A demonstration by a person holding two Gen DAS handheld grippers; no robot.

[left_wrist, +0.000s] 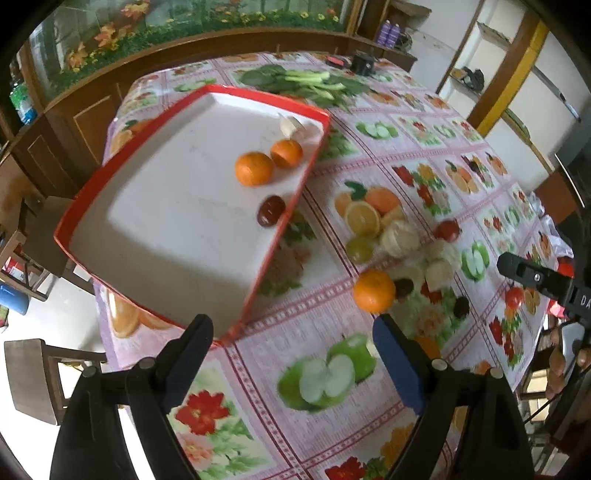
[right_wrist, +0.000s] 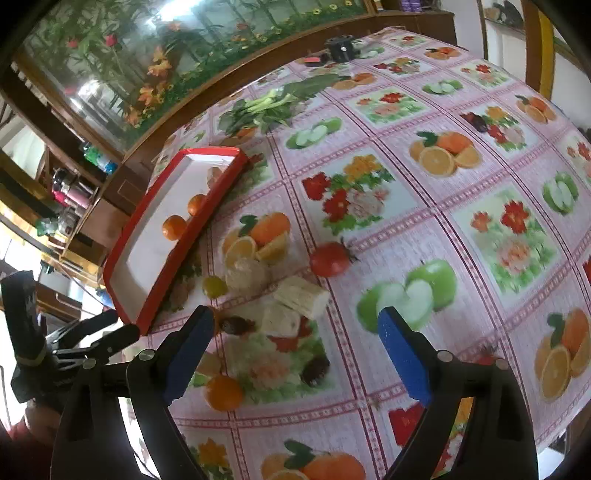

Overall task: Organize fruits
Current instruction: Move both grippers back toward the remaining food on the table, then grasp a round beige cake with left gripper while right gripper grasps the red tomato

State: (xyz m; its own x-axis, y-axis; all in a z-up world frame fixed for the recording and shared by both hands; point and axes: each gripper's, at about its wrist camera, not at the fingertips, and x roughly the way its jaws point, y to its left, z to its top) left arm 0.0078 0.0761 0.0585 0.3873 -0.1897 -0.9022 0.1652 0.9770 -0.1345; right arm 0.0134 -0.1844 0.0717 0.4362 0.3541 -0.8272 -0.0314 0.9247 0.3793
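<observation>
Counter [left_wrist: 369, 177] wears a pink oilcloth printed with fruit and flowers; wood cabinet with a floral glass panel [left_wrist: 184, 33] behind it, chair [left_wrist: 33, 376] at far left.

Left wrist view, left to right:
- Tray [left_wrist: 155, 140], red rim, white inside, sits on the counter's left part. Along its right rim: two oranges [left_wrist: 254, 168], a dark red fruit [left_wrist: 270, 210], a pale piece [left_wrist: 291, 126] at the far corner.
- Greens [left_wrist: 306, 83] lie beyond the tray.
- Left gripper [left_wrist: 291, 332]: jaws wide apart, nothing between them, over bare cloth just off the tray's near corner.
- Loose pile right of the tray: green fruit [left_wrist: 359, 248], peeled pale fruit [left_wrist: 400, 238], tomato [left_wrist: 447, 229], orange [left_wrist: 374, 290], small dark fruits beside it. All on the cloth, apart from the tray.
- Far right edge: black tip of the other gripper.

Right wrist view, left to right:
- Left gripper's black body [right_wrist: 92, 336] at far left, by the tray's near corner.
- Right gripper [right_wrist: 295, 325]: jaws wide apart, empty. Pale chunks [right_wrist: 301, 297] and a date-like fruit [right_wrist: 238, 325] lie on the cloth between and past the fingers, untouched.
- Tomato sits apart, to the right of the pile.
</observation>
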